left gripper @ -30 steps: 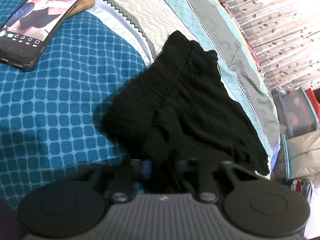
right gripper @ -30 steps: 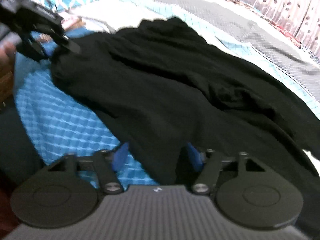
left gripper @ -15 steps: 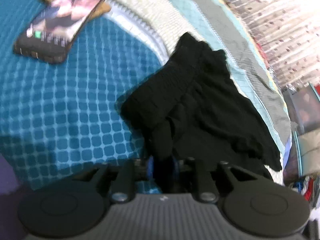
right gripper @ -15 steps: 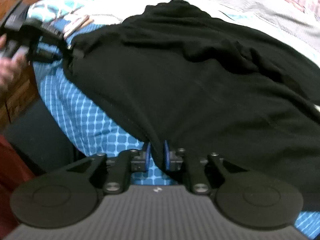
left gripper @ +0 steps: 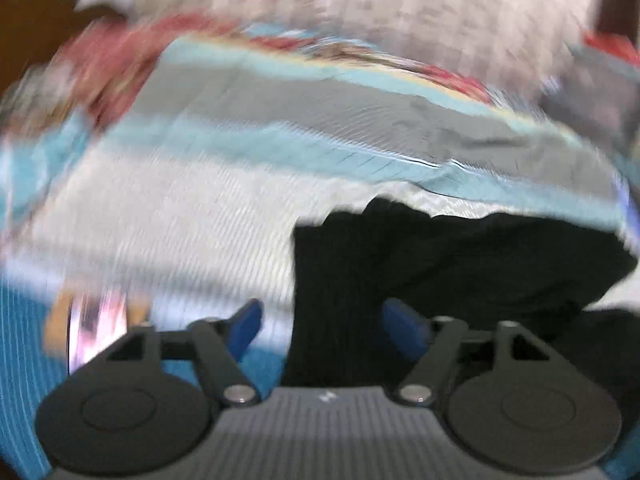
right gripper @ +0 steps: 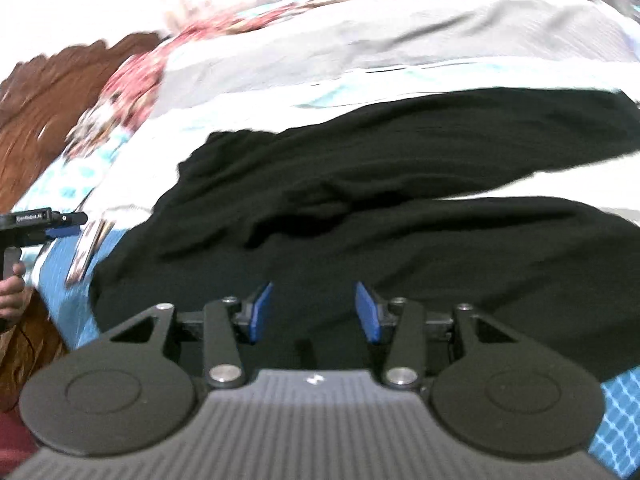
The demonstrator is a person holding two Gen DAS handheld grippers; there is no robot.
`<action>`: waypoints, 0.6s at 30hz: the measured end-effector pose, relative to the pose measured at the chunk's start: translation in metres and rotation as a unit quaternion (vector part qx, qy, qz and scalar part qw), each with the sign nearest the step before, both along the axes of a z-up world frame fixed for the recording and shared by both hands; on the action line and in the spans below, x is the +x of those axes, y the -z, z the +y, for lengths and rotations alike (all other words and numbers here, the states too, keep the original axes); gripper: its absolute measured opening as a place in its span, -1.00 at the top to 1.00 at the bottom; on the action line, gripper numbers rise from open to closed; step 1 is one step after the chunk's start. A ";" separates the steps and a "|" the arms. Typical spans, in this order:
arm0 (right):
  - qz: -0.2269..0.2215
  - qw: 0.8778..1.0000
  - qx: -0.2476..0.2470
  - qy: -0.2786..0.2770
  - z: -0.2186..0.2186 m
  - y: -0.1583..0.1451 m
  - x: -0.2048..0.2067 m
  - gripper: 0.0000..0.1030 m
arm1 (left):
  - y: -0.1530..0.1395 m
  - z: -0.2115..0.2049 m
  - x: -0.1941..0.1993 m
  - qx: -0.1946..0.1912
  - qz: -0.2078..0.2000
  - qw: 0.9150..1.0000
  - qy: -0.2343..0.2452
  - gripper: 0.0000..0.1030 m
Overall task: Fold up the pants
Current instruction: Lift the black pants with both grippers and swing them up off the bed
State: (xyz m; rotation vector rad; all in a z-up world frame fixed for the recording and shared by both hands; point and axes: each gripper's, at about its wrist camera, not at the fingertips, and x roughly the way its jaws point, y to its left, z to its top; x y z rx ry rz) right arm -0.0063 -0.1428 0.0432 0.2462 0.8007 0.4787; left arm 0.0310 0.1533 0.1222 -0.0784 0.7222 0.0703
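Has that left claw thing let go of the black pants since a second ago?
Yes. The left gripper is opening and has pulled back from the pants, which lie on the bedspread.

The pants (right gripper: 360, 200) lie spread across the bedspread (right gripper: 360, 40), reaching from its left part out past the right edge of the right wrist view. A phone (right gripper: 86, 252) lies just left of them (too blurred to tell whether they touch). Further left, the left gripper (right gripper: 66, 224) hangs apart from them.

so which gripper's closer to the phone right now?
Left. The left gripper hangs just beside the phone, jaws opening; the right gripper is over the black pants, jaws opening.
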 end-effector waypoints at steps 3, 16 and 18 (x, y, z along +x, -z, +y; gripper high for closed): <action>0.010 0.999 0.009 0.038 -0.019 0.000 0.010 0.06 | 0.003 -0.032 0.060 0.086 -0.004 0.995 0.043 -0.67; 0.037 0.968 0.022 0.249 -0.141 -0.038 0.193 0.05 | 0.102 -0.079 0.203 0.183 0.078 0.971 0.128 0.22; 0.050 0.956 0.016 0.288 -0.154 -0.034 0.238 0.04 | 0.108 -0.082 0.203 0.180 0.078 0.971 0.138 0.58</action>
